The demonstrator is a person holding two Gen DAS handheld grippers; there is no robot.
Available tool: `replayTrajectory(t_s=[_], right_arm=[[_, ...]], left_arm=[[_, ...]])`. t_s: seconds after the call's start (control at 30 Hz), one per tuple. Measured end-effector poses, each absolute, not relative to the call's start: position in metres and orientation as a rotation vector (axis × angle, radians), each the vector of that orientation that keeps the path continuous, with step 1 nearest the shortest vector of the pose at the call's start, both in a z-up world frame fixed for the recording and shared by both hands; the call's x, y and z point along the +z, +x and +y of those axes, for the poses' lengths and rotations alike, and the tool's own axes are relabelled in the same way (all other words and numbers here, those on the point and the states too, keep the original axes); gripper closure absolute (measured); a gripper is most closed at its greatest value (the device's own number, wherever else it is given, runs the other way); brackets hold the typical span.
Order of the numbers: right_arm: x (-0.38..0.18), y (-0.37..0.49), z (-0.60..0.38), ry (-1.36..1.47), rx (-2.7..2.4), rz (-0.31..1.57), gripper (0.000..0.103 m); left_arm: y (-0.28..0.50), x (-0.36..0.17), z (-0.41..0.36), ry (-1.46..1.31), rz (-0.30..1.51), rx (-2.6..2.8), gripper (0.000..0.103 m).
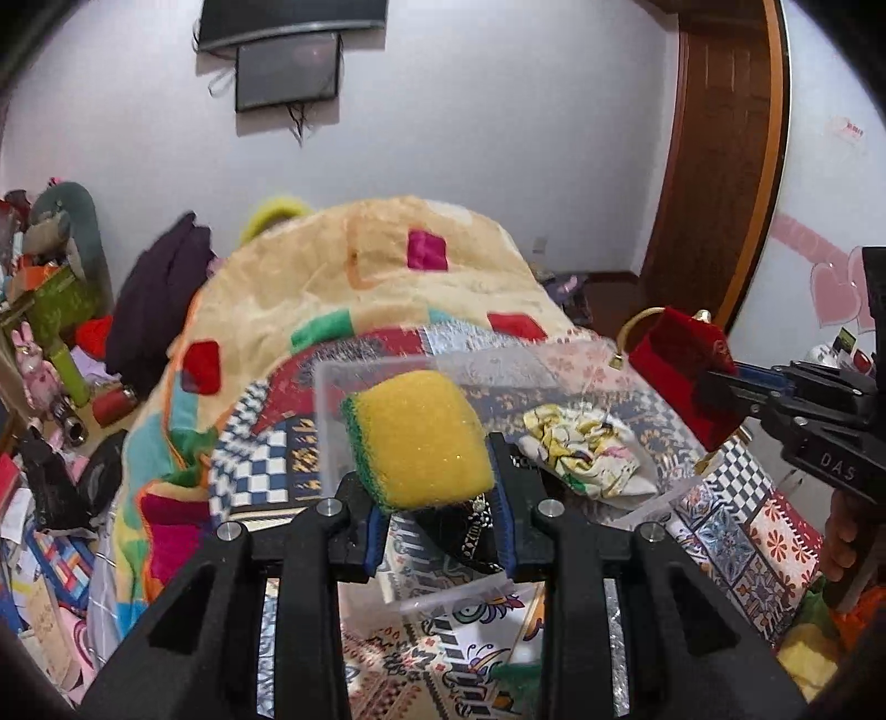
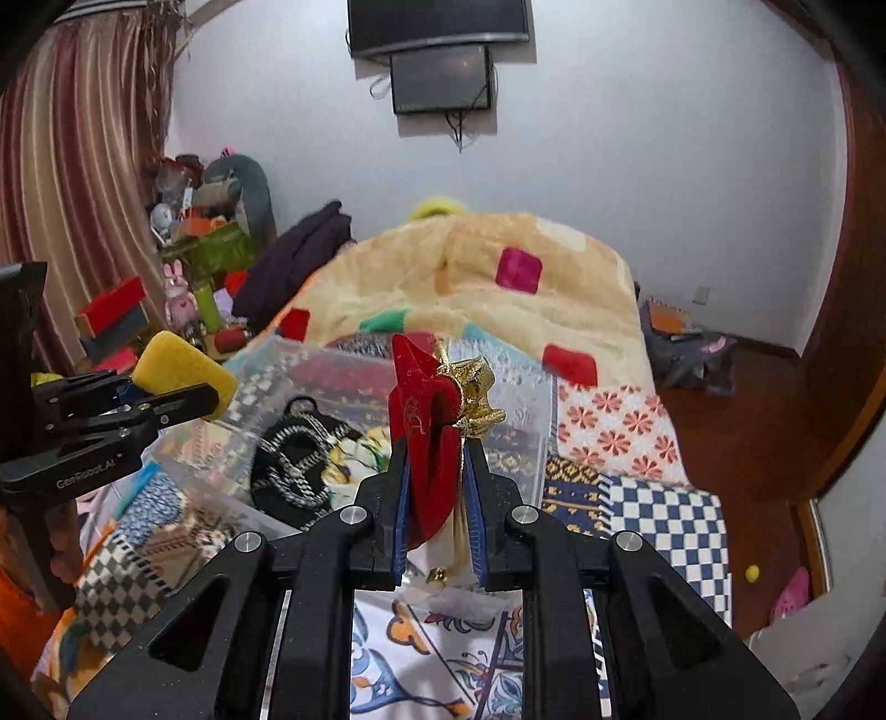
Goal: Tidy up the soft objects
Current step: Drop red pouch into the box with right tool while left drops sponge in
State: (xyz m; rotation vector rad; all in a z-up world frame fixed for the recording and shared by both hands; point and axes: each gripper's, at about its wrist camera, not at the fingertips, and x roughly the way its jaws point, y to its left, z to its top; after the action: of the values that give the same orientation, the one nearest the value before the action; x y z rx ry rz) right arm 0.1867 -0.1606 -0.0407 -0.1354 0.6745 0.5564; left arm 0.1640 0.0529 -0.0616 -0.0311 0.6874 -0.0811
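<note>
The left claw point(image 1: 437, 498) clenches a yellow sponge point(image 1: 418, 437) above the clear bin point(image 1: 376, 371). The right claw point(image 2: 437, 509), beside the bin, grips a red pouch point(image 2: 423, 426).

Two close wrist views, facing bedward, sharing the clear bin point(image 1: 387, 371).

A home bedroom is shown: a bed covered by a plush cream blanket with coloured squares point(image 1: 387, 277), a wall-mounted black television point(image 2: 437, 22), striped curtains point(image 2: 83, 138).
</note>
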Motion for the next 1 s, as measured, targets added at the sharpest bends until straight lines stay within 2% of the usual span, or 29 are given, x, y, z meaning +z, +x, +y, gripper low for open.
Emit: replayTrajectory(t_s=[0.33, 0.4, 0.5, 0.57, 0.73, 0.8, 0.83, 0.9, 1.0], right_arm=[[-0.081, 0.208, -0.152, -0.180, 0.552, 0.811, 0.086], [-0.083, 0.208, -0.151, -0.193, 0.544, 0.818, 0.086], [-0.084, 0.207, -0.150, -0.214, 0.528, 0.823, 0.073], [-0.082, 0.205, -0.150, -0.224, 0.514, 0.811, 0.056], [-0.066, 0.192, -0.151, -0.243, 0.507, 0.753, 0.049], [-0.056, 0.184, -0.153, -0.238, 0.512, 0.724, 0.043], [-0.052, 0.181, -0.154, -0.232, 0.515, 0.710, 0.037], [-0.043, 0.171, -0.157, -0.219, 0.523, 0.679, 0.031], [-0.035, 0.158, -0.158, -0.207, 0.547, 0.657, 0.026]], left_arm=[[0.191, -0.097, 0.044, -0.011, 0.786, -0.094, 0.071], [0.192, -0.099, 0.044, -0.013, 0.795, -0.092, 0.064], [0.188, -0.096, 0.043, -0.010, 0.779, -0.089, 0.050], [0.185, -0.093, 0.042, -0.004, 0.767, -0.081, 0.040], [0.173, -0.080, 0.043, 0.002, 0.743, -0.082, 0.039], [0.167, -0.074, 0.045, -0.004, 0.733, -0.086, 0.038], [0.162, -0.071, 0.046, -0.009, 0.726, -0.088, 0.036], [0.153, -0.066, 0.047, -0.017, 0.709, -0.087, 0.022], [0.136, -0.060, 0.048, -0.018, 0.690, -0.089, 0.015]])
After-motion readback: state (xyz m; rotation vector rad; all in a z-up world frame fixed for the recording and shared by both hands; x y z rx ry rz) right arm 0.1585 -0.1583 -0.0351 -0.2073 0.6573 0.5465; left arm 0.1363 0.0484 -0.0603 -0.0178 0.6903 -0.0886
